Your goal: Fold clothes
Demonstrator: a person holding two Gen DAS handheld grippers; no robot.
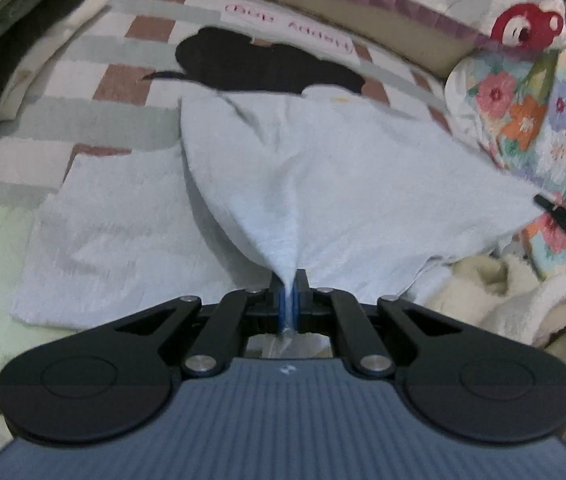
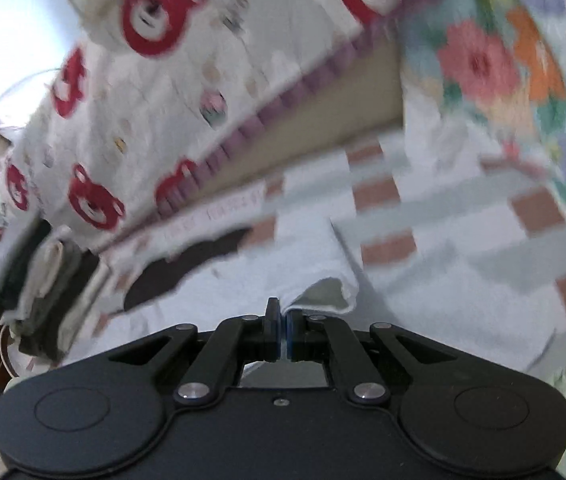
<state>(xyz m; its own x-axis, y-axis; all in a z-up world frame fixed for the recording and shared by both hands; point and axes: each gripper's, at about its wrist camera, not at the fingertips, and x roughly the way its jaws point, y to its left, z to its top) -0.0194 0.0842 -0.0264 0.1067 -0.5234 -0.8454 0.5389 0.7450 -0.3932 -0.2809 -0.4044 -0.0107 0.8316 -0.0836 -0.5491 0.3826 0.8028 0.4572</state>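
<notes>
Left wrist view: left gripper pinches a corner of the pale blue cloth, which fans away toward the black garment on the checked blanket. Only the blurred right view shows the right gripper clamping another edge.

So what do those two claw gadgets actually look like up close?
Both are matte black. The left claw has blue pads on its fingers, jointed link bars with silver rivets, two round discs and a ribbed grey-blue body. The right claw is built the same, but its body is plain black.
</notes>
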